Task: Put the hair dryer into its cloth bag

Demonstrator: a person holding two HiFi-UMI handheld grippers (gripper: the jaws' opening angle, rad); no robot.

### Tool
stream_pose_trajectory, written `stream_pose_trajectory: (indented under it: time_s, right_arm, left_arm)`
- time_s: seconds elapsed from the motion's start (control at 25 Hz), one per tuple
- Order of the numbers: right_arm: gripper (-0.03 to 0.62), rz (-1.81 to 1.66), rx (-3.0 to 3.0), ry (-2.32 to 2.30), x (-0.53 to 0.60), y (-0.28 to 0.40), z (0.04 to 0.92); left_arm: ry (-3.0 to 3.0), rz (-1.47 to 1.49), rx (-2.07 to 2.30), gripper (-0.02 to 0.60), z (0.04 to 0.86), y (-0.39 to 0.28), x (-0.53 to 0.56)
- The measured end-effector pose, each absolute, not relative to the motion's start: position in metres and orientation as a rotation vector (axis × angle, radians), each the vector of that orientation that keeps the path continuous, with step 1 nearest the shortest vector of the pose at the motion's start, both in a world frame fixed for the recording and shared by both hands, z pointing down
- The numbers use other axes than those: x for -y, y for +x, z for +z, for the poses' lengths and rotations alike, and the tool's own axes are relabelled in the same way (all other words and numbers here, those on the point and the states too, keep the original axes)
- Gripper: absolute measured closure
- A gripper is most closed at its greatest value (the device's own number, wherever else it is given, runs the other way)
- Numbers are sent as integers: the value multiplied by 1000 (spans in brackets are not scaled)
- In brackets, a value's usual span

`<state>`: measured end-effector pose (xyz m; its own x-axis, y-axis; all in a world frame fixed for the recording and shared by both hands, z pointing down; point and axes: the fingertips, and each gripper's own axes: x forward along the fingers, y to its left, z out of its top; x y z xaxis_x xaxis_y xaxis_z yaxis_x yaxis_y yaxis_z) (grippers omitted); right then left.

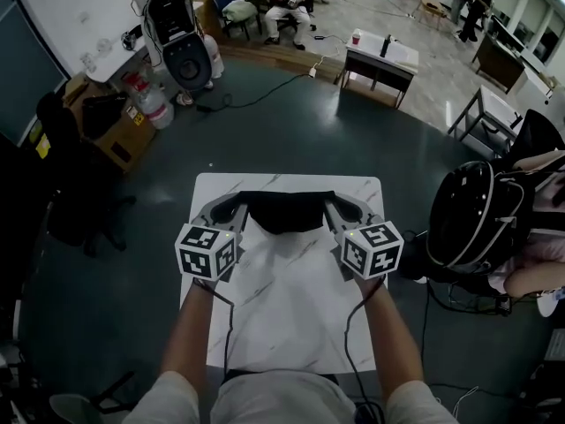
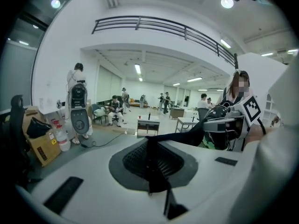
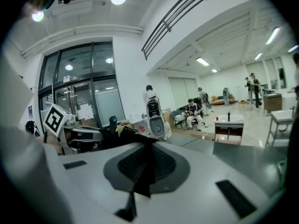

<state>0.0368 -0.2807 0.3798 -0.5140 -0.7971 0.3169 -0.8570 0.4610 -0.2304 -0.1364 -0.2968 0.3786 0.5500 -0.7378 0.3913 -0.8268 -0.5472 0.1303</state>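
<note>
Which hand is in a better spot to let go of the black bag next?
Neither clearly. The left tool and the right tool each pinch one end of the cloth bag, level with each other above the table. Nothing in view favours one side.

A big open lab hall — white-and-black machine [image 1: 179, 35], cardboard boxes [image 1: 113, 140], scattered work desks [image 1: 399, 57].

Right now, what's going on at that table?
A person stands at the white marble table with a tool in each hand. The left hand-held gripper and the right hand-held gripper are each clamped on one end of the black cloth bag, holding it stretched between them above the tabletop. No hair dryer shows in any view; whether it is inside the bag cannot be told.
</note>
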Motion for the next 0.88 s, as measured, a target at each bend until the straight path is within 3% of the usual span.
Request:
stream_pose_trajectory:
  time_s: [0.36, 0.88]
  right_arm:
    - [574, 586, 2509, 1408, 291, 29, 404]
    - [574, 667, 2463, 1301, 190, 22, 460]
  left_arm:
    - [2457, 462, 1277, 549, 402, -155, 301]
    - [2336, 440, 1271, 549, 459, -162, 198]
